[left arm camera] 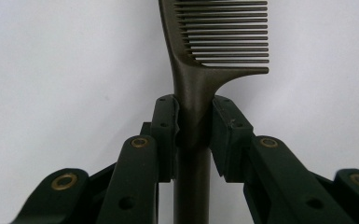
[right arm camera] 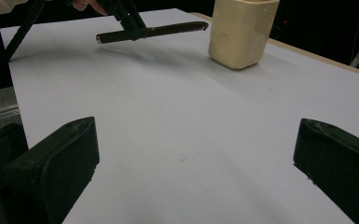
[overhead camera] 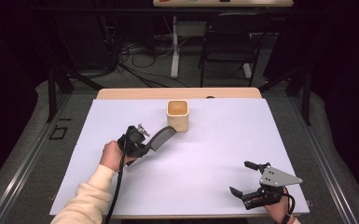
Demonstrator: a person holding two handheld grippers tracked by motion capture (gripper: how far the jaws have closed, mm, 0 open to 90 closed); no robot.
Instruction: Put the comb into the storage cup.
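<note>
A dark comb [overhead camera: 161, 138] is held above the white sheet, its toothed end pointing toward the cream square cup [overhead camera: 177, 115]. My left gripper [overhead camera: 142, 145] is shut on the comb's handle [left arm camera: 193, 114]; both pads press its sides. From the right gripper view the comb [right arm camera: 154, 31] hangs level in the air, left of the cup [right arm camera: 241, 30]. My right gripper [overhead camera: 241, 178] is open near the table's front right corner, its fingers [right arm camera: 58, 156] wide apart with nothing between them.
A white sheet [overhead camera: 205, 154] covers the wooden table [overhead camera: 121, 94]. Beyond the far edge stand a black chair [overhead camera: 228, 44], a white table leg and cables on the floor. A cable trails from the left gripper along the person's cream sleeve [overhead camera: 89, 198].
</note>
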